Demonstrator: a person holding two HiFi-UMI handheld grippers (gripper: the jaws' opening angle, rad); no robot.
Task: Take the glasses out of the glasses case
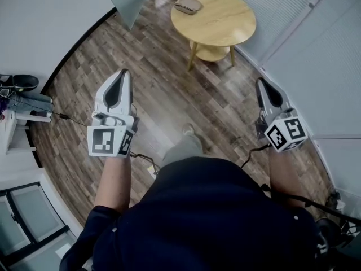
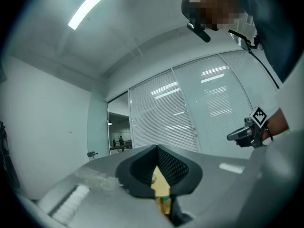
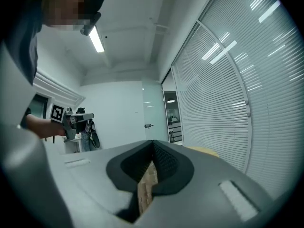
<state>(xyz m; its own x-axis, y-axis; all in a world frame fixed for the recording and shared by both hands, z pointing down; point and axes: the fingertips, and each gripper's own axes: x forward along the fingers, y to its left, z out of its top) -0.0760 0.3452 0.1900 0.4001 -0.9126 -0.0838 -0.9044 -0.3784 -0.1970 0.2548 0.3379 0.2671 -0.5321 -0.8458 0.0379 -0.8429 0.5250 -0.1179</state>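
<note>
A grey-brown glasses case (image 1: 188,5) lies closed near the far left rim of a round wooden table (image 1: 225,21) at the top of the head view. No glasses are visible. Both grippers are held well short of the table, above the wood floor. My left gripper (image 1: 123,73) points towards the table with its jaws together and nothing in them. My right gripper (image 1: 261,82) is likewise shut and empty. In the left gripper view the jaws (image 2: 156,148) meet at the tip. The right gripper view shows its jaws (image 3: 152,142) meeting too.
A glass wall with blinds (image 1: 316,44) runs along the right, close to the table. A white wall (image 1: 45,21) curves on the left. Cables (image 1: 39,109) and a dark object (image 1: 22,82) lie on the floor at the far left. The table has a lower shelf (image 1: 211,52).
</note>
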